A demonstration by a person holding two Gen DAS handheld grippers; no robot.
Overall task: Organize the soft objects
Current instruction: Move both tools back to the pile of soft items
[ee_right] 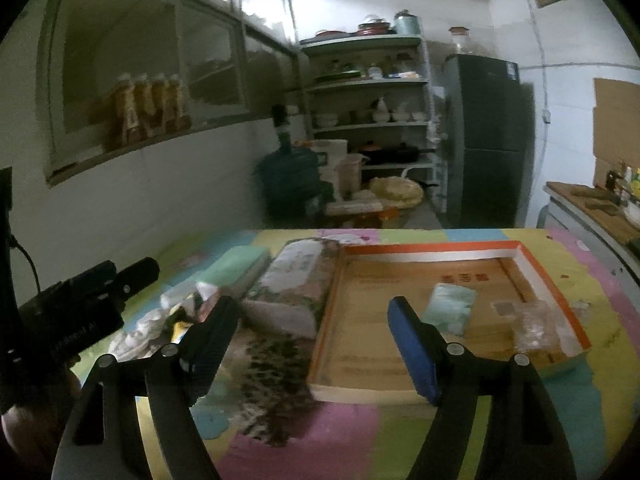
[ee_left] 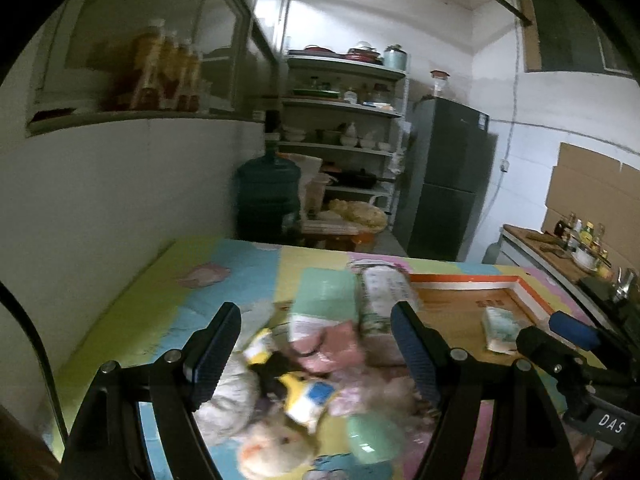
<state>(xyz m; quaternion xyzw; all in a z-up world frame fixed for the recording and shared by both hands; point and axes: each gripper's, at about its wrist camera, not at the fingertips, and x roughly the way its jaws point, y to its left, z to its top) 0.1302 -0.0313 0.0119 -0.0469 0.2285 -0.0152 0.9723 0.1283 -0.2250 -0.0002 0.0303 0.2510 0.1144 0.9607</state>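
Note:
A heap of soft things (ee_left: 304, 384) lies on the pastel mat (ee_left: 160, 312): plush toys, pink cloth and a green pouch (ee_left: 370, 438). My left gripper (ee_left: 316, 354) hovers open over this heap, nothing between its fingers. To the right stands a shallow orange-rimmed cardboard box (ee_right: 440, 308) holding a pale green tissue pack (ee_right: 450, 306) and a clear plastic bag (ee_right: 532, 326). My right gripper (ee_right: 312, 346) is open above the box's near left corner, empty. A large wrapped tissue pack (ee_right: 296, 292) and a mint green block (ee_right: 236, 270) lie left of the box. A dark patterned cloth (ee_right: 276, 384) lies near the front.
A white wall (ee_left: 120, 200) borders the mat on the left. Behind the table stand a water jug (ee_left: 268, 196), open shelves with dishes (ee_left: 344, 120) and a dark fridge (ee_left: 448, 184). A counter with bottles (ee_left: 568, 244) runs along the right.

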